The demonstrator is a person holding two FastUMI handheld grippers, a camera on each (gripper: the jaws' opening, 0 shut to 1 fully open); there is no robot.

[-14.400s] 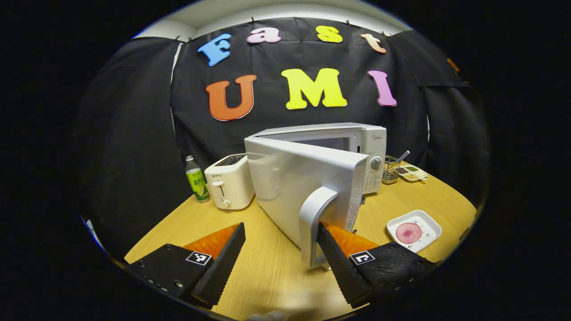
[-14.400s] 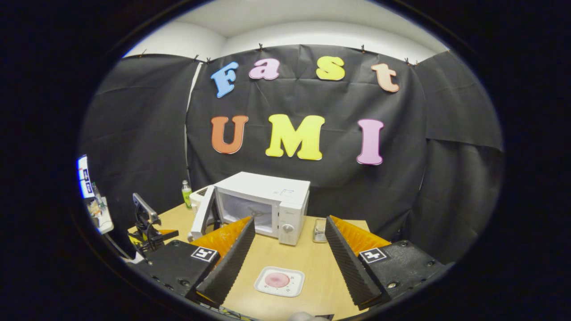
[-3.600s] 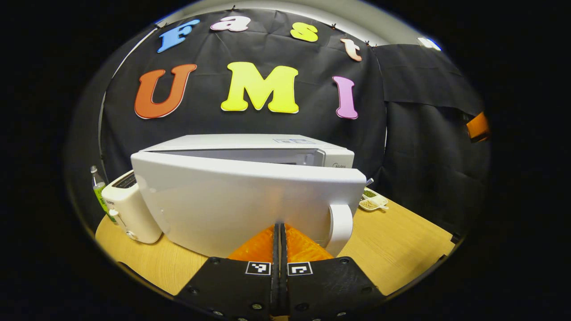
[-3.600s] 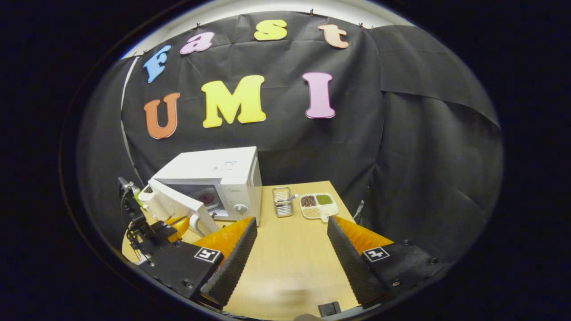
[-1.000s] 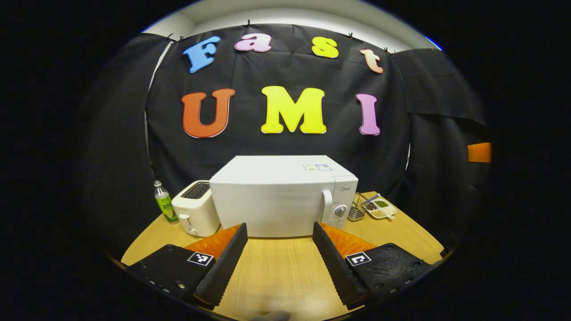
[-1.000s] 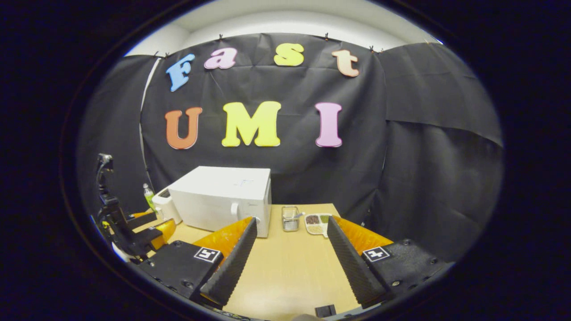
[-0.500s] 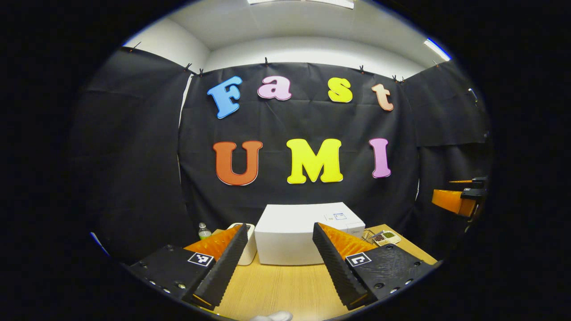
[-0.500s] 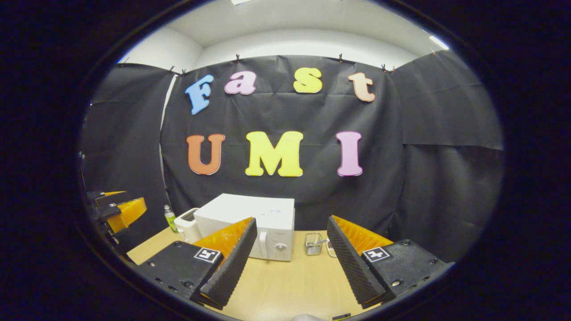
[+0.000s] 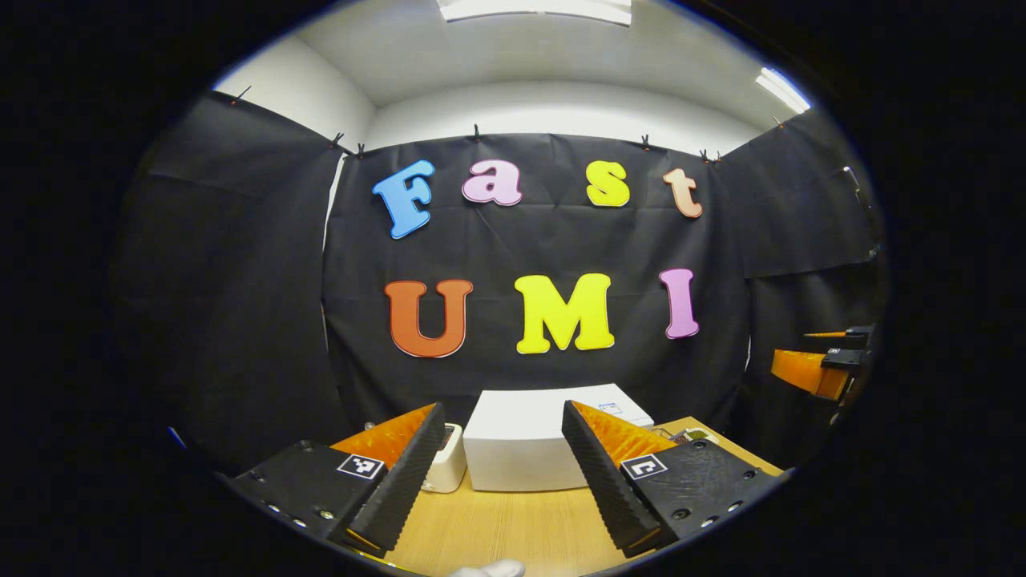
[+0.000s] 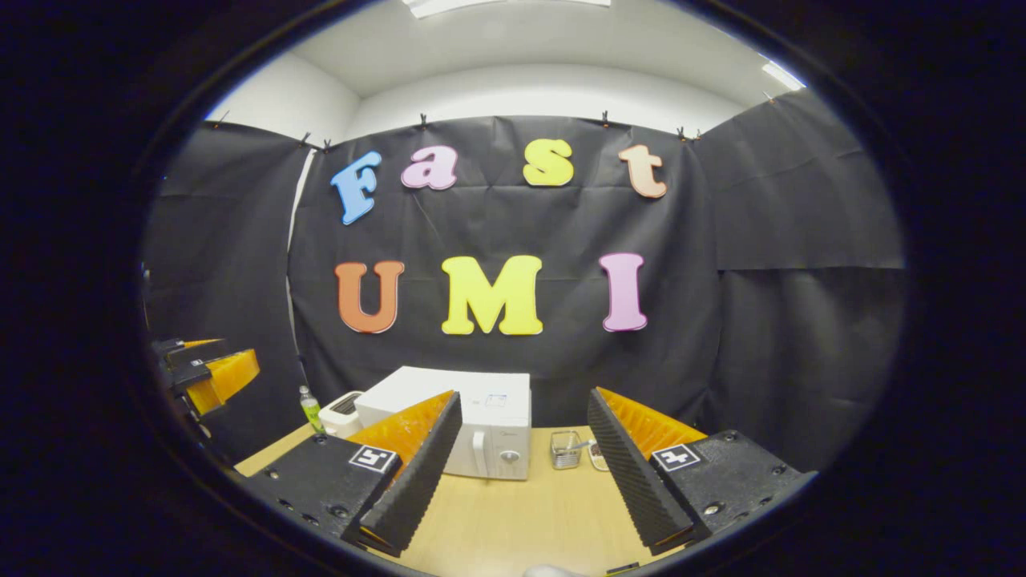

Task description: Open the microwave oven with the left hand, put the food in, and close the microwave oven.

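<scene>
Apparently task finished: microwave at table back, door shut, food unseen, presumably inside. Left gripper and right gripper raised, both spread wide, empty.

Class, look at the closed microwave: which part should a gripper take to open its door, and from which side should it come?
Probably the upright white handle on the microwave front, beside the dial. Come from the front with the open left gripper, one finger on each side of the bar; it stands proud of the flat door, which offers no other grip.
</scene>
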